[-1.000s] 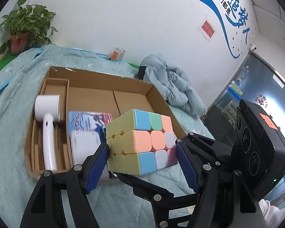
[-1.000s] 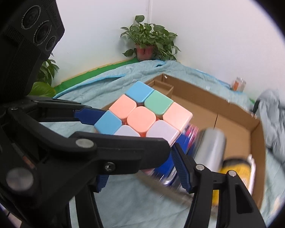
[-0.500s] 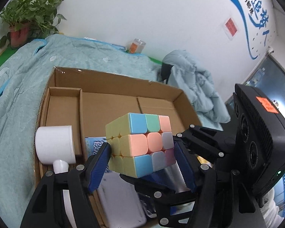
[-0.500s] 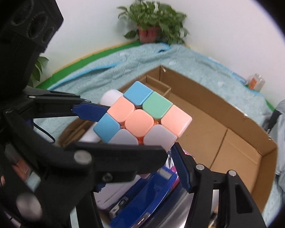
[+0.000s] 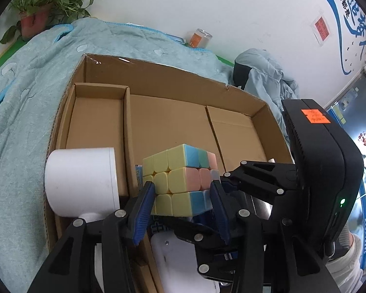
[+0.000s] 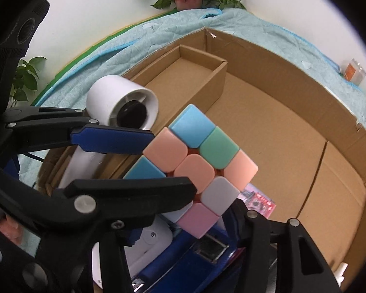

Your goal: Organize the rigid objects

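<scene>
A pastel-coloured 3x3 puzzle cube (image 5: pixel 180 183) is seen clamped between the blue-padded fingers of the left gripper (image 5: pixel 183 210), w/ both pads pressed on opposite cube faces and the jaws closing. The right gripper (image 6: pixel 207 210) is also set on the same cube (image 6: pixel 195 168): one black finger lies across the cube's near-left face, the other at its near-right corner; its jaws are closing, and pad contact is mostly hidden, so a firm grip can't be confirmed from that side.

The cube is held in the air above the near part of a shallow brown cardboard box (image 5: pixel 158 78) w/ a narrow inner compartment at its left side. Beneath the grippers, at the box's near edge, a white plastic device (image 5: pixel 178 256) and a dark-blue stapler-like item (image 6: pixel 183 263) are seen, plus a printed colourful packet (image 6: pixel 258 202) just beyond. A white hair dryer (image 6: pixel 119 102) lies at the near end of the left compartment, barrel facing the box centre. The far half of the box floor is bare cardboard.

The box rests on a light-teal quilted cover (image 5: pixel 24 97). Beyond the far edge, an orange-labelled jar (image 5: pixel 198 38) and a potted green plant (image 5: pixel 44 2) are set against the white wall; a crumpled pale-blue jacket (image 5: pixel 263 73) lies at the far right.
</scene>
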Action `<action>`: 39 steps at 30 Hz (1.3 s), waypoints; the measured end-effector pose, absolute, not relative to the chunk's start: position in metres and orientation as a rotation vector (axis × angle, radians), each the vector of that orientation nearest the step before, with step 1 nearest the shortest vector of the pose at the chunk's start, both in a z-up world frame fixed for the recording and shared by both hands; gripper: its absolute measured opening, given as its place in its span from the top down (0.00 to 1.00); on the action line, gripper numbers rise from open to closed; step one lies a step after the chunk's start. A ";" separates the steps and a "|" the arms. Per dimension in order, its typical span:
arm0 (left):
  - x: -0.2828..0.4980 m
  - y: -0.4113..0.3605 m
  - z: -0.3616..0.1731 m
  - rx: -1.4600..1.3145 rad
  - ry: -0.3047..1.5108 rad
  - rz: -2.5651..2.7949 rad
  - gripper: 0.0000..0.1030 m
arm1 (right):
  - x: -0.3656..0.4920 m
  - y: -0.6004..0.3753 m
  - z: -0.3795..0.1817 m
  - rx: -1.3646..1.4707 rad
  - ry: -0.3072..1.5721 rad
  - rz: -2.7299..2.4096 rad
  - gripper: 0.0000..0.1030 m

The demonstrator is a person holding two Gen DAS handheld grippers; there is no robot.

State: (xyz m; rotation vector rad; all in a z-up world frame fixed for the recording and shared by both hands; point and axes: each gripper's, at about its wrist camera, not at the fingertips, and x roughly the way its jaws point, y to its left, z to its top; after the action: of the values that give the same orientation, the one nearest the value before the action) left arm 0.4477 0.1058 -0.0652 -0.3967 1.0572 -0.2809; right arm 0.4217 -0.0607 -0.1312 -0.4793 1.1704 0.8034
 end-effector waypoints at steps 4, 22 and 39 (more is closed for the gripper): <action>0.421 0.105 -0.050 -0.358 1.000 -0.271 0.57 | 0.417 -0.072 -0.118 -0.408 1.185 0.844 0.48; 0.200 0.004 -0.027 -0.122 0.618 0.015 0.01 | 0.214 -0.223 -0.088 -0.175 0.801 0.256 0.15; 0.136 -0.040 0.007 -0.077 0.590 0.089 0.01 | 0.164 -0.242 -0.073 -0.206 0.752 0.220 0.15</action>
State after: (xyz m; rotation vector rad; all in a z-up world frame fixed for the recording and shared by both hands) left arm 0.1359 -0.0402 0.0065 -0.0774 0.5904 0.0888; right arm 0.1635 -0.2419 -0.0729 -0.2060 0.7517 0.2200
